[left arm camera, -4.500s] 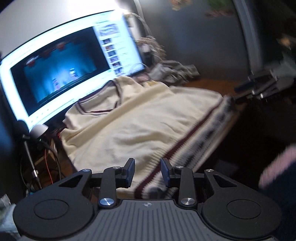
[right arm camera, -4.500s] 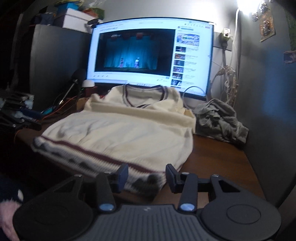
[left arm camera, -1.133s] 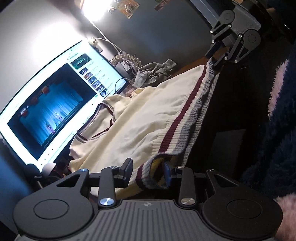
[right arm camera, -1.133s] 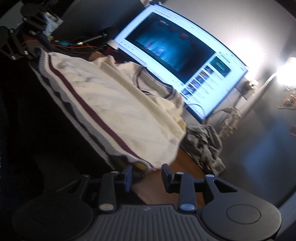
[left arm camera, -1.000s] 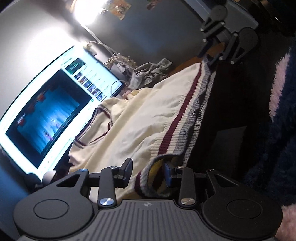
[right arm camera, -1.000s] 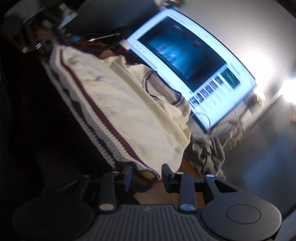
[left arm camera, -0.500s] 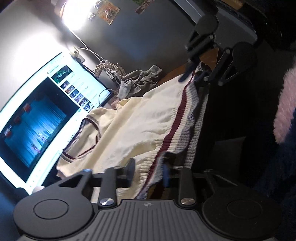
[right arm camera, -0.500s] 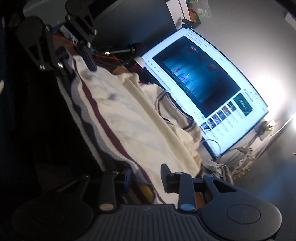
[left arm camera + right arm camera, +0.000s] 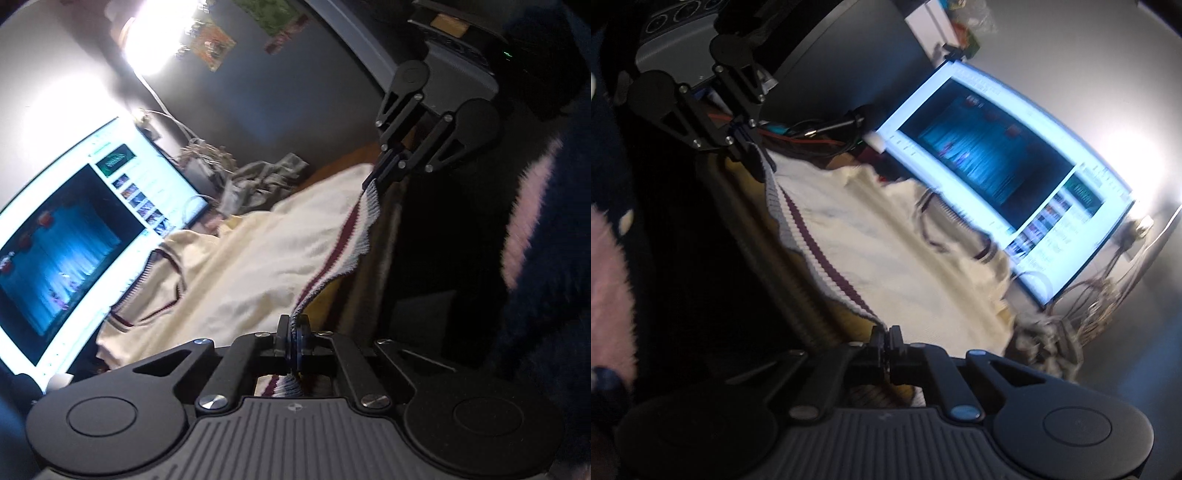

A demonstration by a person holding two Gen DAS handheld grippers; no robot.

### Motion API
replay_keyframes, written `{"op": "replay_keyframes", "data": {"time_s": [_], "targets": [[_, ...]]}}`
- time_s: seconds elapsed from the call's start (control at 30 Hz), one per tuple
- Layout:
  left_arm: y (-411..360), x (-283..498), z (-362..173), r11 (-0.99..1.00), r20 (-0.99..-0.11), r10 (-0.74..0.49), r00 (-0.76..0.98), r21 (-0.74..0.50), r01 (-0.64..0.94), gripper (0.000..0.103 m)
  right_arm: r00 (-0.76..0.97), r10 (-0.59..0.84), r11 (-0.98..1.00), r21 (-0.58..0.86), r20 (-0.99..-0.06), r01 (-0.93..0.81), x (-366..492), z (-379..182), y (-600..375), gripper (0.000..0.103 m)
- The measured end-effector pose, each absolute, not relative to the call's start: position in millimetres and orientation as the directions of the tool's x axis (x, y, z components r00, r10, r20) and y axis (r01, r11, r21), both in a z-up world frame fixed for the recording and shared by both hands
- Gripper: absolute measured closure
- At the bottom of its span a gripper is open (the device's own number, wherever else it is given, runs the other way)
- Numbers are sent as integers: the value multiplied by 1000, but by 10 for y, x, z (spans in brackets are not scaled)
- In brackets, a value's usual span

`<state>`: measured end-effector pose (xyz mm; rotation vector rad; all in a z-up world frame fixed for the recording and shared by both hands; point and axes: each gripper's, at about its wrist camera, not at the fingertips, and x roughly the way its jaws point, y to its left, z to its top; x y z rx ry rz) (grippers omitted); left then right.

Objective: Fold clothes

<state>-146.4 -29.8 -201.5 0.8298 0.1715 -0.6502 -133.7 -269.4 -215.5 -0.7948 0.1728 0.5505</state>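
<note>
Both my tongs have clamped since half a second ago | left gripper [image 9: 294, 341] and right gripper [image 9: 885, 349] pinch sweater [image 9: 258, 258] hem corners | sweater body on desk [image 9: 340, 162] before monitor [image 9: 66, 236] | right view blurred

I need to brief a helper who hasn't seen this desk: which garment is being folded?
In front of the lit monitor lies a cream sweater, both grippers clamped on its hem. Its maroon and grey striped hem and V-neck distinguish it from the crumpled grey garment beside it.

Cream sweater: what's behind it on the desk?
Behind the cream sweater stands a lit monitor, with a crumpled grey garment and tangled cables beside it. The sweater hides the monitor's base and the desk beneath it.
</note>
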Motion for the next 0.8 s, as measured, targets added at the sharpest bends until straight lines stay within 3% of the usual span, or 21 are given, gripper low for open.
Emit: {"op": "replay_keyframes", "data": {"time_s": [0.23, 0.43, 0.57, 0.8], "targets": [[-264, -1417, -2064, 503, -405, -490, 772, 593, 629, 101, 818, 434, 637, -514, -378, -575, -1257, -2157, -2802, 102], [-135, -1328, -1853, 619, -365, -521, 772, 461, 636, 101, 790, 488, 733, -316, -372, -602, -1142, -1989, -2962, 102], [-65, -1337, -1752, 640, -354, -538, 765, 420, 644, 101, 787, 507, 735, -301, -351, -608, -1156, -1856, -3026, 102], [5, -1373, -1770, 633, -387, -556, 736, 377, 676, 101, 733, 506, 660, -343, -454, -668, -1205, -1989, -2955, 102]]}}
